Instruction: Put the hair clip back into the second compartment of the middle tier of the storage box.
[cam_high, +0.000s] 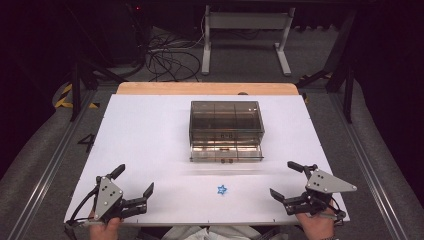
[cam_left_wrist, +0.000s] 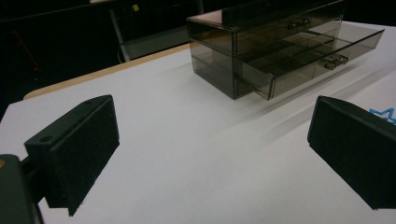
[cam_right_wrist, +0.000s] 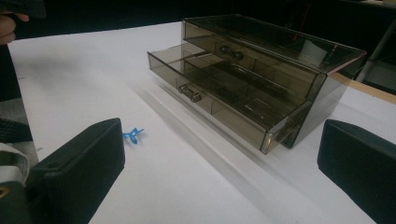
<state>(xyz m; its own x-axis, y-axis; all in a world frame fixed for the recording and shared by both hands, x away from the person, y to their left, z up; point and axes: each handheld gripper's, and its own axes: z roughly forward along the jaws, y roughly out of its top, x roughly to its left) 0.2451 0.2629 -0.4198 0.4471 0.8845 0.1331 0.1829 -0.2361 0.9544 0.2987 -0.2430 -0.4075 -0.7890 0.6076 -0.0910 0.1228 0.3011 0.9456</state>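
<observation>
A smoky clear drawer box (cam_high: 226, 121) stands mid-table, its lower drawer (cam_high: 226, 152) pulled out toward me. The box (cam_left_wrist: 261, 42) appears far right in the left gripper view, and the box (cam_right_wrist: 280, 60) with the open drawer (cam_right_wrist: 210, 100) sits ahead in the right gripper view. A small blue star-shaped piece (cam_high: 222, 189) lies on the white tabletop between the grippers; the star (cam_right_wrist: 132, 135) is near the right gripper's left jaw, and the star (cam_left_wrist: 384, 114) peeks past the left gripper's right jaw. My left gripper (cam_high: 134, 181) and right gripper (cam_high: 286, 180) rest open and hold nothing.
The white board (cam_high: 150, 135) covers a wooden table (cam_high: 150, 88) whose far edge shows. Beyond it are a white table frame (cam_high: 245, 30) and cables (cam_high: 167, 55) on the floor. A person's hands hold both grippers at the near edge.
</observation>
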